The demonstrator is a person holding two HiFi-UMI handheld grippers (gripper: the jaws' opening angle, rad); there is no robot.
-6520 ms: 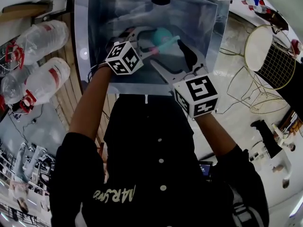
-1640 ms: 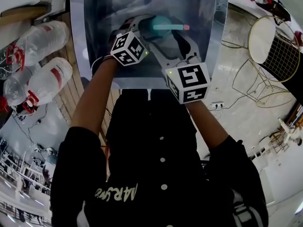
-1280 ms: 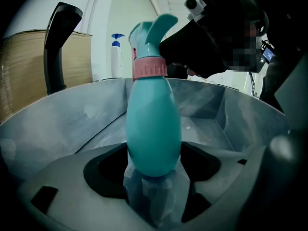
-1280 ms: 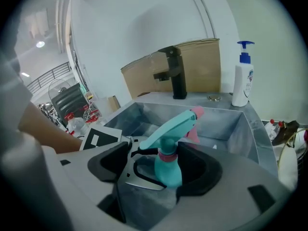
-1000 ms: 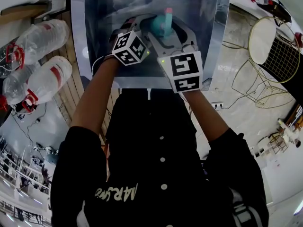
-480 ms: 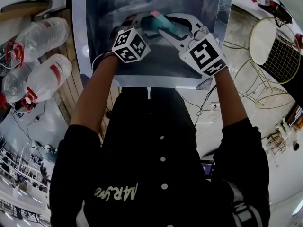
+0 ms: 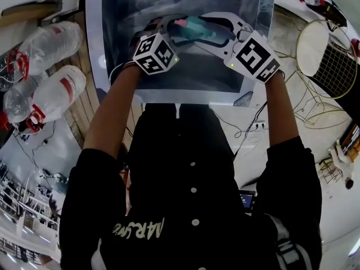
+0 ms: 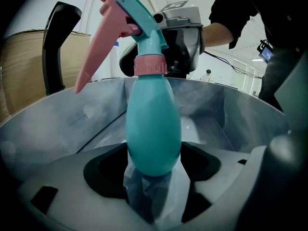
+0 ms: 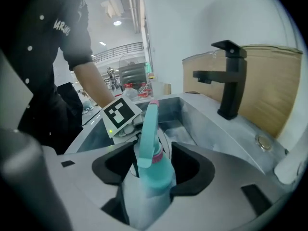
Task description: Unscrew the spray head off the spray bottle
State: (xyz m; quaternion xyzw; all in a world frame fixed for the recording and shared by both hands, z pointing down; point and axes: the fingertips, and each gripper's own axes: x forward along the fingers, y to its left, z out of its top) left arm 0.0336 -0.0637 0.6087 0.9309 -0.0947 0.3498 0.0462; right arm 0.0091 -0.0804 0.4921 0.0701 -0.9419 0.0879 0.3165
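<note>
A teal spray bottle (image 7: 201,27) hangs over the steel sink (image 7: 112,66), held between both grippers. My left gripper (image 7: 169,30) is shut on the bottle's round body (image 8: 154,129), which sits between its pale pads. The spray head (image 8: 139,28), teal with a pink trigger and a pink collar (image 8: 150,65), points left in the head view. My right gripper (image 7: 211,30) faces the left one. The spray head (image 9: 149,129) lies between its jaws, which have just been opening; the pads no longer squeeze it.
A black faucet (image 9: 231,76) stands at the sink's far rim beside a wooden panel. Large clear water jugs (image 7: 50,89) lie on the floor at the left. A round wire chair (image 7: 326,55) stands at the right.
The spray head's nozzle swung round from pointing right, through up, to pointing left. My right gripper rolled and its marker cube shifted to the right. The left gripper kept still.
</note>
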